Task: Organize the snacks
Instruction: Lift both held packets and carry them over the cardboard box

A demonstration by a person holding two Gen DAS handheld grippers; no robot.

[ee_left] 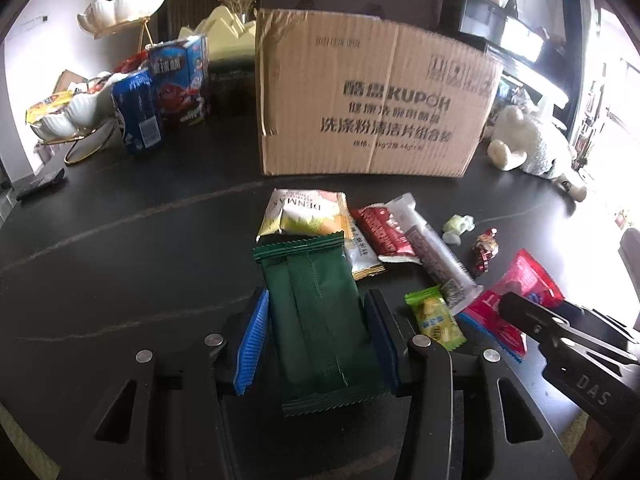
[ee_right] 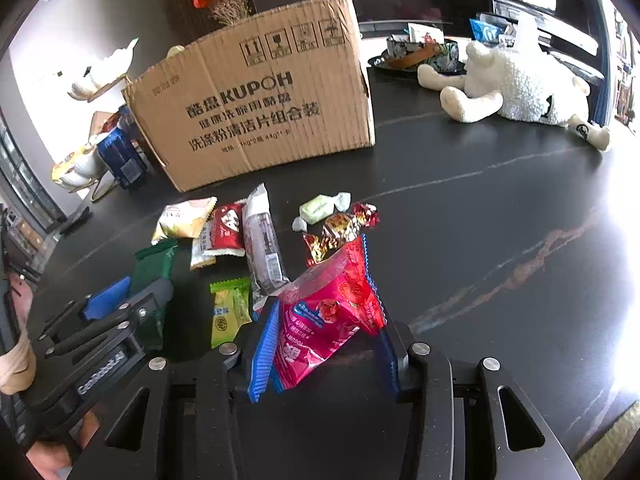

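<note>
My left gripper (ee_left: 316,340) is shut on a dark green snack packet (ee_left: 316,316), its blue pads against both sides; the packet also shows in the right wrist view (ee_right: 154,272). My right gripper (ee_right: 328,344) is shut on a red-pink snack bag (ee_right: 332,308), tilted up off the table; the bag shows in the left wrist view (ee_left: 508,304). Loose snacks lie on the black table (ee_left: 120,260): a yellow-white packet (ee_left: 304,212), a red packet (ee_left: 380,232), a long grey bar (ee_left: 436,252), a lime-green packet (ee_left: 434,318) and wrapped candies (ee_right: 340,220). A cardboard box (ee_left: 372,100) stands behind them.
A blue can (ee_left: 136,112), a blue snack box (ee_left: 184,80) and white shell dishes on gold stands (ee_left: 72,116) stand at the left. A white plush sheep (ee_right: 516,84) lies at the right. A dark remote (ee_left: 40,184) lies at the far left edge.
</note>
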